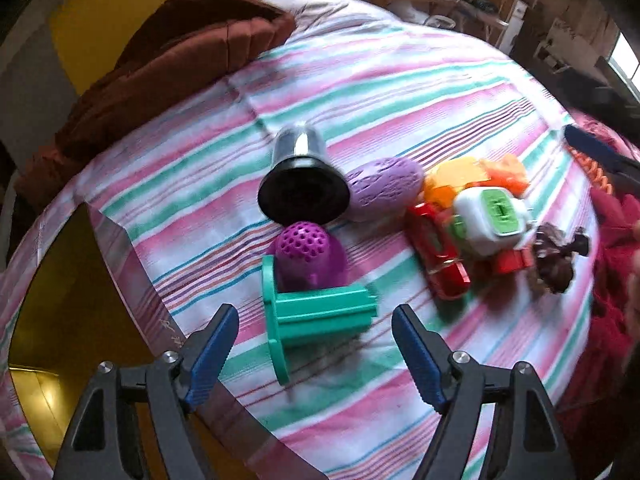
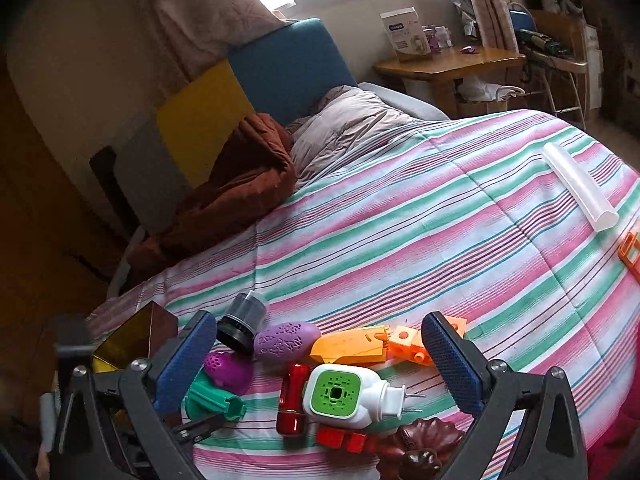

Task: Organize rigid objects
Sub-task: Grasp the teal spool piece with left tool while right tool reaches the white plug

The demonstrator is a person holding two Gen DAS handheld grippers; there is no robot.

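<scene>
Left wrist view showed the left gripper [image 1: 314, 334] open wide over the green spool [image 1: 316, 316], which lay on its side on the striped blanket [image 1: 400, 92] just beside the purple ball [image 1: 306, 246], probably ready to grab it, while the right gripper [image 2: 320, 354] hung open near the white plug [image 2: 344, 396].

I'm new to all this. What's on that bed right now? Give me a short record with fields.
surface: striped pink, green and white bedspread
main pile: small plastic items grouped near the bed's edge
nearest left gripper: teal flanged plastic tube, lying on its side
beside it: purple perforated plastic dome
centre of pile: white plug-in device with green face
set apart: translucent white tube
left gripper: open, empty
right gripper: open, empty
</scene>
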